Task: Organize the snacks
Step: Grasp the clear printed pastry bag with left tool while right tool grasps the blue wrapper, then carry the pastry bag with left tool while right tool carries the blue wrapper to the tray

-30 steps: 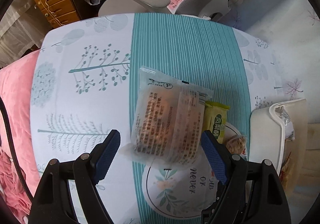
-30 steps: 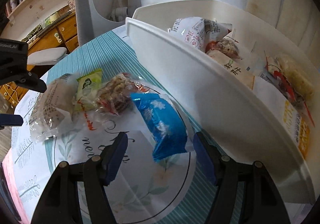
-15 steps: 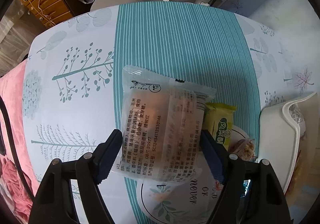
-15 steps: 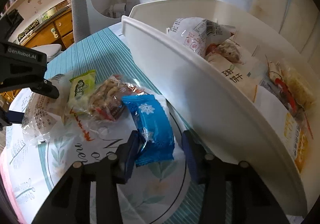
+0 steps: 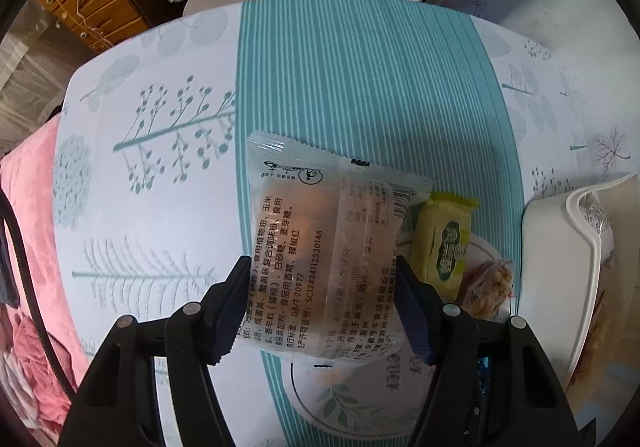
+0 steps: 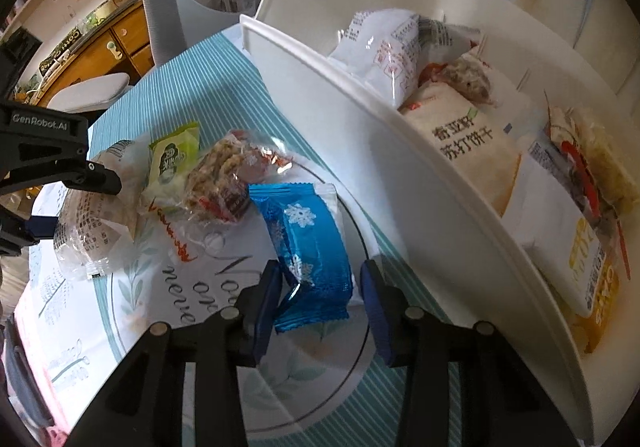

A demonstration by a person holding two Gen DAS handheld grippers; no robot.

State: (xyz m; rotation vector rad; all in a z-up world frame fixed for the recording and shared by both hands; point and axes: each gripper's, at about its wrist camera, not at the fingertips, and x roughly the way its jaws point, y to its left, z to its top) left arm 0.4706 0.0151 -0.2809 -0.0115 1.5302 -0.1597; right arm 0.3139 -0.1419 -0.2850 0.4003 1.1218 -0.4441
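1. The clear snack packet [image 5: 324, 259] is lying in the lower middle of the left wrist view, between the fingers of the left gripper [image 5: 322, 307]. Both pads are touching its sides, so the fingers are pinching the packet.
2. The blue snack packet [image 6: 310, 247] is sitting low in the middle of the right wrist view on the worktop [image 6: 188, 87]. The right gripper [image 6: 318, 299] is straddling its near end with fingers spread a little wider than the packet; the left pad is touching the wrapper, the right pad is standing just apart.
3. Just beside these, a green packet [image 6: 174, 157] and a clear bag of brown crisps [image 6: 224, 179] are lying on the patterned cloth, overlapping each other.
4. The white tray [image 6: 360, 135] is filling the right half of the right wrist view, already holding several packets, among them a white biscuit packet [image 6: 464, 143].
5. The step in hand looks like picking up the loose snacks, one per gripper.
6. Next, I judge, the right fingers need to be closing on the blue packet, then each packet needs lifting over the tray wall and setting among the others; the slippery wrappers may be slipping if pinched lightly.
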